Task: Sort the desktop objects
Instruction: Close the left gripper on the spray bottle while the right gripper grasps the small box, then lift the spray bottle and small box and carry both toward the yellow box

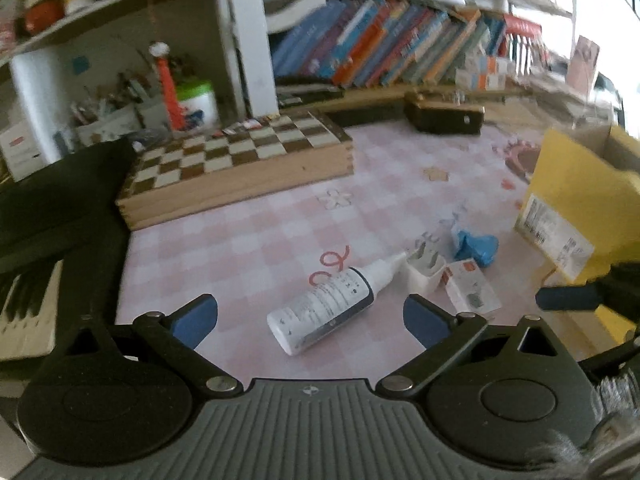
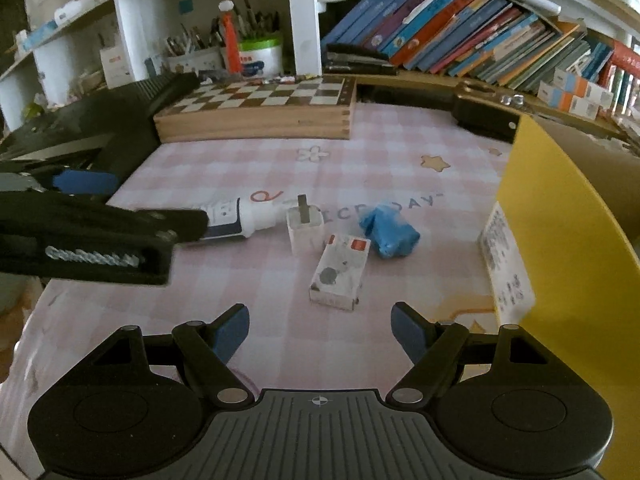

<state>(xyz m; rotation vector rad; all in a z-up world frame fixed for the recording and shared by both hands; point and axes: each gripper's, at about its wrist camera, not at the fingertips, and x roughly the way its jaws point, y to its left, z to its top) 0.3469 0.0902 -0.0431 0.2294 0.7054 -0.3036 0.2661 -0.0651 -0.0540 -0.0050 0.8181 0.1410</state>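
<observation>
A white squeeze bottle [image 1: 328, 304] with a dark label lies on its side on the pink checked mat, right between the fingers of my open left gripper [image 1: 310, 320]; it also shows in the right wrist view [image 2: 240, 220]. Beside its tip stand a white charger plug [image 1: 424, 270] [image 2: 305, 228], a small white box with an orange patch [image 1: 470, 286] [image 2: 342, 274] and a crumpled blue wad [image 1: 476, 246] [image 2: 390, 232]. My right gripper [image 2: 320, 332] is open and empty, just short of the small box.
A yellow cardboard box [image 1: 576, 208] [image 2: 560, 248] stands open at the right. A wooden chessboard case [image 1: 236, 172] [image 2: 260, 108] lies at the back, a black keyboard [image 1: 48, 208] at the left, a black case [image 1: 444, 118] at the back right. Bookshelves [image 2: 460, 36] line the rear.
</observation>
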